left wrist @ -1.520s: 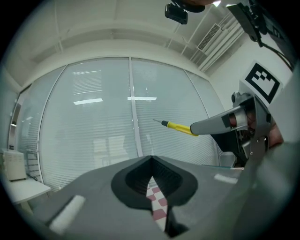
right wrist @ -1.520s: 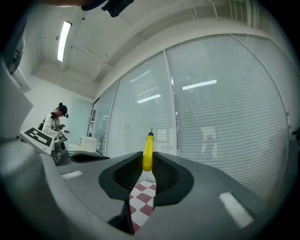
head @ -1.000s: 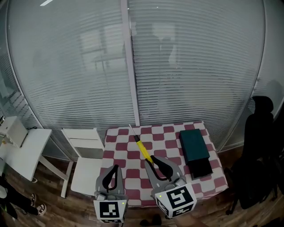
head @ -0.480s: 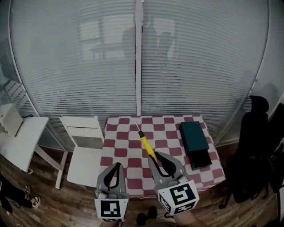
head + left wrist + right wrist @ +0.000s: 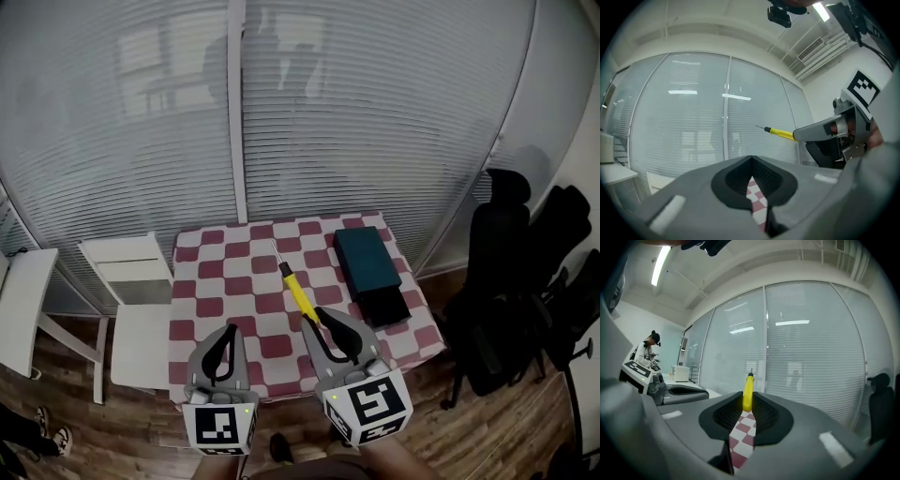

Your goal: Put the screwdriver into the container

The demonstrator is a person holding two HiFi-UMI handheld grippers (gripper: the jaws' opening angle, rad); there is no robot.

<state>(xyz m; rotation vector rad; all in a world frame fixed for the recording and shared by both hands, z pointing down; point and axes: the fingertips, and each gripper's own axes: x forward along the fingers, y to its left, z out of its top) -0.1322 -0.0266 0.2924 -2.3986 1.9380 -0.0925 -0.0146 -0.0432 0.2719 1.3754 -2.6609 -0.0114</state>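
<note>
**A:** Screwdriver (image 5: 298, 298) first: where is it?

**B:** Start wider. The checked table (image 5: 216, 281) lies below both grippers, and the dark teal container (image 5: 367, 262) sits on its right side. The screwdriver is off the table, held out over it. Its tip points away, and it is left of the container and apart from it.

**A:** Who has it?

**B:** The right gripper (image 5: 323, 322). Its fingers (image 5: 725, 414) are closed on the rear of the yellow handle. The left gripper (image 5: 225, 339) carries nothing, its fingers together.

**A:** How will it handle?

**B:** Probably light and rigid. The smooth plastic handle could twist in a grip so near its end. The handle's middle looks the safer hold, the thin metal shaft the poorer one.
</note>
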